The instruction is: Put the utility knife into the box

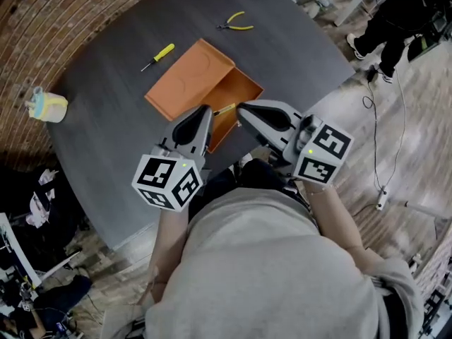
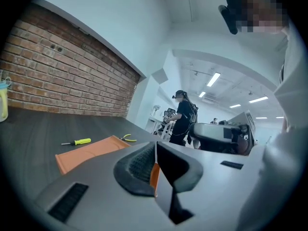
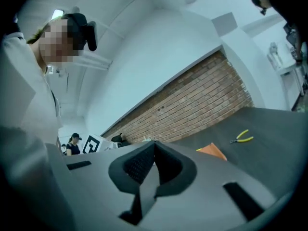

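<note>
An orange box point(image 1: 244, 85) lies open on the dark round table point(image 1: 106, 140), its lid point(image 1: 185, 82) folded out to the left. A slim yellow utility knife point(image 1: 224, 109) lies at the box's near end. My right gripper point(image 1: 240, 108) has its tips just right of the knife; in the right gripper view point(image 3: 154, 148) the jaws are shut with nothing between them. My left gripper point(image 1: 205, 111) hovers over the box's near left edge. Its jaws point(image 2: 155, 150) also meet, and only the orange box shows below them.
A yellow-handled screwdriver point(image 1: 157, 56) lies left of the lid. Yellow pliers point(image 1: 236, 24) lie beyond the box. A pale cup point(image 1: 46, 106) stands at the table's left edge. A person point(image 1: 392, 20) stands at the far right, by a cable point(image 1: 374, 119) on the floor.
</note>
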{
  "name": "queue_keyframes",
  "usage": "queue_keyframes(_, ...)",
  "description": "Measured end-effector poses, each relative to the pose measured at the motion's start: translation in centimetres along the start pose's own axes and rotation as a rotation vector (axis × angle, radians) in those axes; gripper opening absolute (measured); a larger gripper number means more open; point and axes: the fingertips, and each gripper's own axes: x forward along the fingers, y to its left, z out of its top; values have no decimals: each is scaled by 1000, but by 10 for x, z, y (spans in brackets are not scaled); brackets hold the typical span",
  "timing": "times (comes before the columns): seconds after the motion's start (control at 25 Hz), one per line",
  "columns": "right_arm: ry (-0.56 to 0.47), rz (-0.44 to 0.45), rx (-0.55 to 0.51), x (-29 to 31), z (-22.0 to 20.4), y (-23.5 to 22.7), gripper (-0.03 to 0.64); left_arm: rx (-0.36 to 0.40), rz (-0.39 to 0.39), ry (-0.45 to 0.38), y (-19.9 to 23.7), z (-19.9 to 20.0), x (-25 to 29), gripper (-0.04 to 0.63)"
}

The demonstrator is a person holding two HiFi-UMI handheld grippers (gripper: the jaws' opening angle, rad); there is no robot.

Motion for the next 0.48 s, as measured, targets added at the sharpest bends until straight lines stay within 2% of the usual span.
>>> queue_keyframes(0.12,-24,-70,29,-3,-2,-9,8,25,-12,22,-2,0,3,29)
queue_keyframes(0.24,-2,-126,23,-5,-8,-21,8,38,-16,50,0,-5,4,29)
queue_keyframes(0.48,42,-152,-13,-9,-8,-31,8,44,-38,96,-3,-16,8,29)
